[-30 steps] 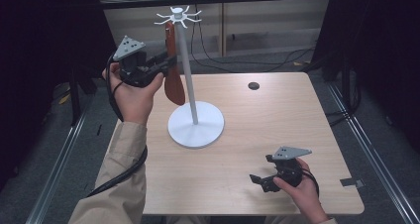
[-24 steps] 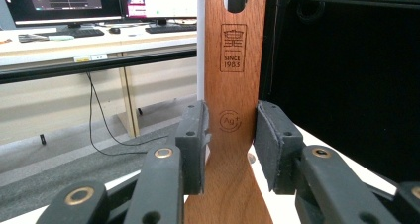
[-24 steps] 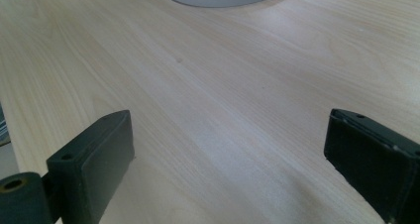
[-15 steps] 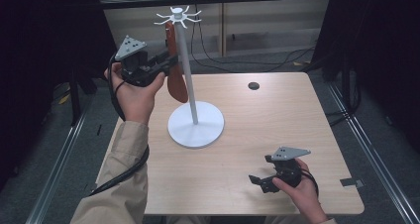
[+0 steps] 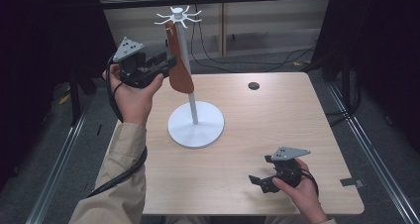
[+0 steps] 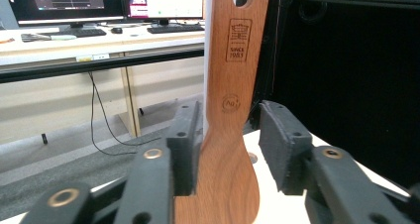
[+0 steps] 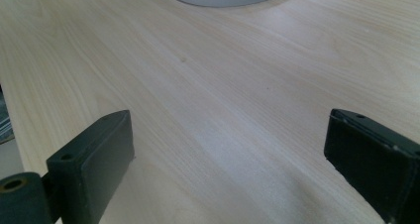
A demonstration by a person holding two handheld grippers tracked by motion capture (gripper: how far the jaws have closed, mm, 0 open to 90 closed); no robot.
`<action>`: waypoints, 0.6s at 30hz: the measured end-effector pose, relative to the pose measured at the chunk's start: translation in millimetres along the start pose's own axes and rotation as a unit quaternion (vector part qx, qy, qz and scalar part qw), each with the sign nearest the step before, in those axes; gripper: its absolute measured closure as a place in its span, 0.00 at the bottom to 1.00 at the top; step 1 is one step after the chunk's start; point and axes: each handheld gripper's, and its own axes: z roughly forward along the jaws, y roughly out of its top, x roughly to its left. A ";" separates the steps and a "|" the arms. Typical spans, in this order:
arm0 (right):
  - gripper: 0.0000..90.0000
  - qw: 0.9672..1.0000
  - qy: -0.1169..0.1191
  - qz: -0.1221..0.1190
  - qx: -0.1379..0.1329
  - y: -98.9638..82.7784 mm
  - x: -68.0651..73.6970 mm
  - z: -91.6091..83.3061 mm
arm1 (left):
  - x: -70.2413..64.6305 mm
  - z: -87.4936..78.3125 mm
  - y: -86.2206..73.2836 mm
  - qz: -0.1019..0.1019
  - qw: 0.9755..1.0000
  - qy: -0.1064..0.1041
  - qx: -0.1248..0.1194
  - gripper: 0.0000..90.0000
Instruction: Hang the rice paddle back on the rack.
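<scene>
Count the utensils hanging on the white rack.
1. A brown wooden spatula hangs from a hook at the top of the white metal stand, between the open jaws of the left gripper. The other hooks look bare.

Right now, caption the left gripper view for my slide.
Left gripper jaws just opening around the hanging wooden spatula.

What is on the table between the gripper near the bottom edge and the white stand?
Nothing: in the high view, only bare table lies between the right hand-held gripper and the white stand; the right gripper view agrees.
</scene>
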 end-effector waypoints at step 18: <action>0.06 1.000 0.005 -0.002 0.002 1.4 1.5 3.6 | 1.5 -7.8 -16.2 0.022 1.000 -0.010 0.006 0.17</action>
